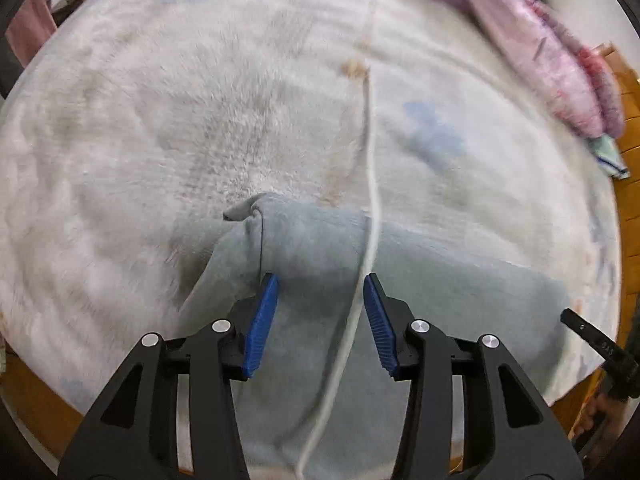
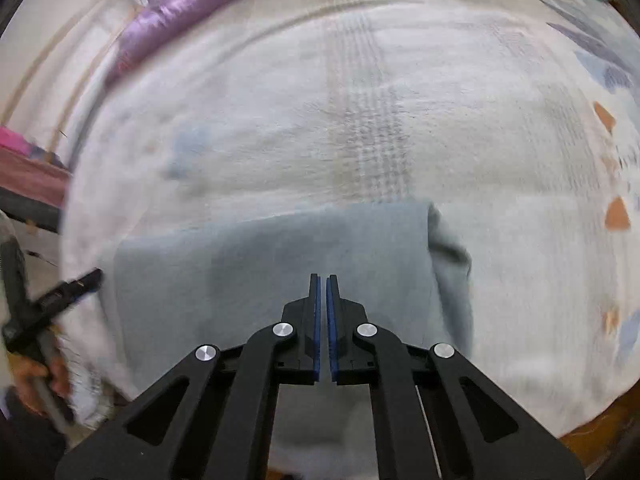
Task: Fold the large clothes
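Left view only: I see a white cord (image 1: 370,216) crossing the garment (image 1: 316,240) between the left gripper's (image 1: 320,285) spread fingers.
Right view: right gripper (image 2: 323,278) closed, empty, over garment (image 2: 280,248).
Surroundings: blanket (image 2: 360,120), purple bedding (image 2: 188,4).

A bed (image 1: 160,100) covered by a pale fluffy blanket (image 2: 280,120) carries a light blue garment (image 1: 440,280) at its near edge. Pink and purple bedding (image 1: 540,52) is heaped along the far edge.

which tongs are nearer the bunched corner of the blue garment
Left. The left tongs sit open just short of the bunched corner; the right tongs are shut over the flat middle, away from it.
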